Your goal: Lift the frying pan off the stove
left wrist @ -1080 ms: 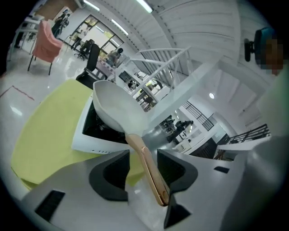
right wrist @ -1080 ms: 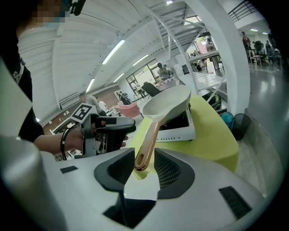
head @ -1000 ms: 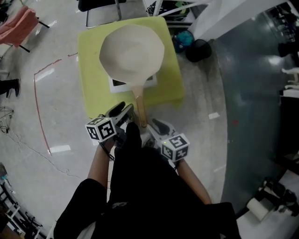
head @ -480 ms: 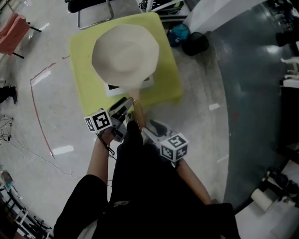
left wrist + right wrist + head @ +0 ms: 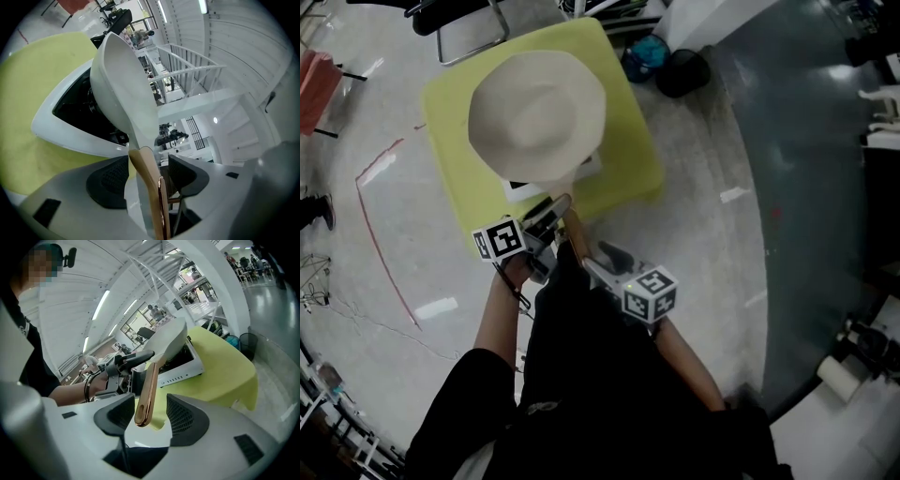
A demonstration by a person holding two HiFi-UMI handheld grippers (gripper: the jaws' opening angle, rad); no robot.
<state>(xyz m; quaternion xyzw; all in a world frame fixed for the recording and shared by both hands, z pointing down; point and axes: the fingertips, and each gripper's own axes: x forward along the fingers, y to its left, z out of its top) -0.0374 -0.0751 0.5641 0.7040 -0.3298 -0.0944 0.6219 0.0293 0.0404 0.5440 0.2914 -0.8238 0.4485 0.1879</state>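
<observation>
A cream frying pan (image 5: 536,112) sits on a white stove (image 5: 589,169) on a yellow-green table (image 5: 628,141). Its copper-brown handle (image 5: 574,230) points toward me. My left gripper (image 5: 553,211) straddles the handle (image 5: 147,187) close to the pan (image 5: 122,84), with its jaws wide and the pads not pressing. My right gripper (image 5: 600,261) is at the handle's free end (image 5: 147,390). Its jaws (image 5: 150,416) are opening, and there is a gap on each side of the handle tip. The right gripper view also shows the left gripper (image 5: 133,359) beside the handle.
A black chair (image 5: 455,14) stands behind the table, and a teal bag (image 5: 645,54) and a dark bin (image 5: 680,70) lie at its far right corner. Red tape (image 5: 380,244) runs across the floor on the left. My black-clothed body fills the lower part of the head view.
The left gripper has slid up the handle toward the pan. Both grippers' jaws stand wider than before. The pan stays on the stove.
</observation>
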